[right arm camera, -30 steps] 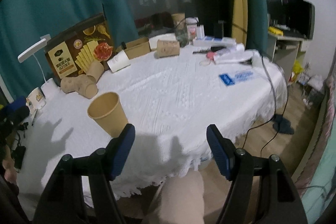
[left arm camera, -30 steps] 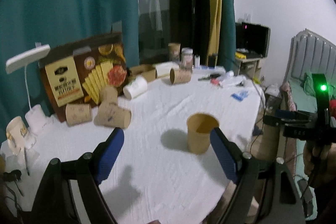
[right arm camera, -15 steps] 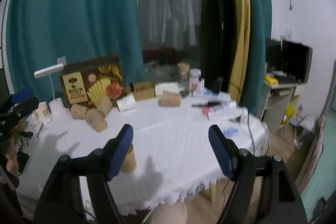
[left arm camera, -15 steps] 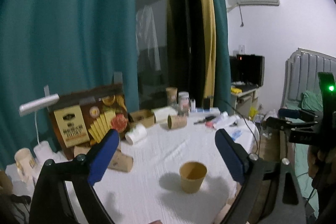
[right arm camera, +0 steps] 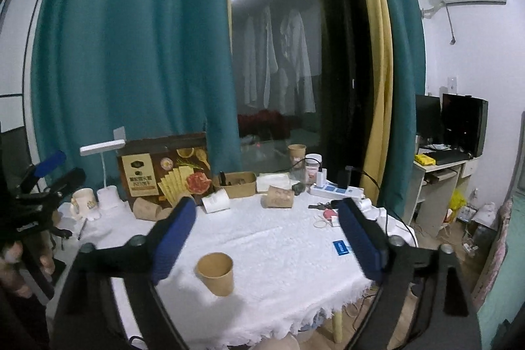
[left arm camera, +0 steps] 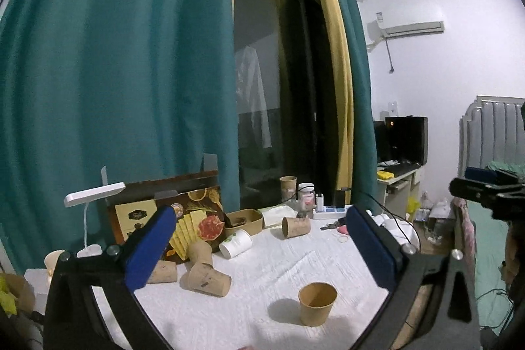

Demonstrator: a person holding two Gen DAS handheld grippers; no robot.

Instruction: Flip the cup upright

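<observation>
A brown paper cup [left arm camera: 317, 303] stands upright, mouth up, near the front of the white-clothed table [left arm camera: 282, 268]. It also shows in the right wrist view [right arm camera: 216, 273]. My left gripper [left arm camera: 262, 246] is open and empty, held back and above the table. My right gripper [right arm camera: 267, 246] is open and empty, also well back from the cup. The right gripper shows at the right edge of the left wrist view [left arm camera: 485, 189].
Several paper cups [left arm camera: 205, 277] lie on their sides at the table's left by a printed box [left arm camera: 170, 218]. A white cup [left arm camera: 235, 247], another brown cup [left arm camera: 296, 227], a desk lamp [left arm camera: 93, 195] and a power strip [right arm camera: 334, 191] stand at the back.
Both grippers have drawn back and up from the table. The upright cup now looks smaller and farther away in both views.
</observation>
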